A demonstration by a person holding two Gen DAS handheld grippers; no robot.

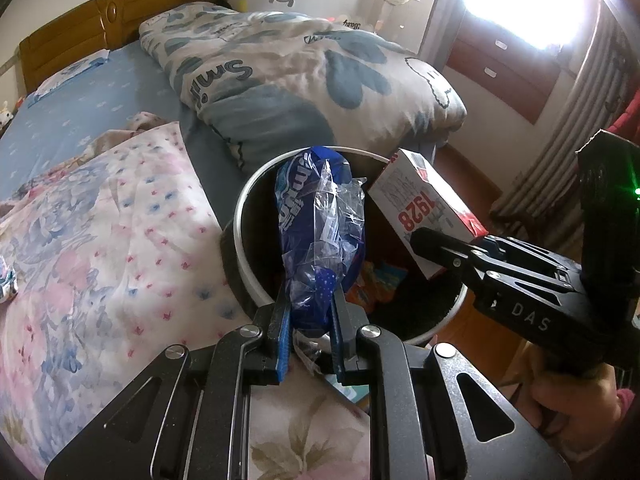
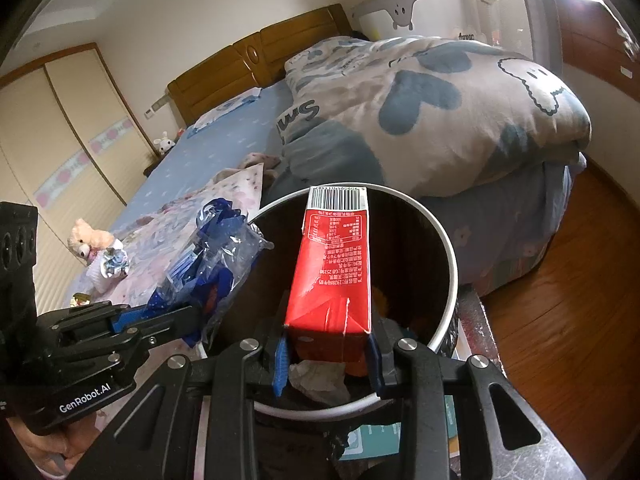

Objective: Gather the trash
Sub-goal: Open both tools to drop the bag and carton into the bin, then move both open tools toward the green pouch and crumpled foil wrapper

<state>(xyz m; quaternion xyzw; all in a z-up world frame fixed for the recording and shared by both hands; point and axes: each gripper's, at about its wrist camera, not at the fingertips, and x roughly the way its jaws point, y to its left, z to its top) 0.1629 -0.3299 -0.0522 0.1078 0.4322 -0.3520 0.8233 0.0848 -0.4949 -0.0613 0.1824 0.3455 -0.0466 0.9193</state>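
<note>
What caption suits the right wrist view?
Red carton gripped over the trash bin beside the bed.

A bed (image 2: 224,156) with a wooden headboard (image 2: 256,60) carries a folded grey-blue quilt (image 2: 432,112) beside a floral pink blanket (image 1: 100,220). A teddy bear (image 2: 90,240) sits on the blanket; a white rabbit toy (image 2: 164,142) stands beyond the bed's far side.

Blue crinkled wrapper (image 1: 320,236) with clear plastic, centre of the left wrist frame; red-and-white carton (image 2: 332,268) with barcode, centre of the right wrist frame. Bin (image 2: 450,252): white rim, dark inside. Quilt (image 1: 288,76), upper centre: cream with grey-blue hearts; blanket (image 1: 100,224), left: pink-and-blue floral; headboard (image 2: 256,60) brown wood.
</note>
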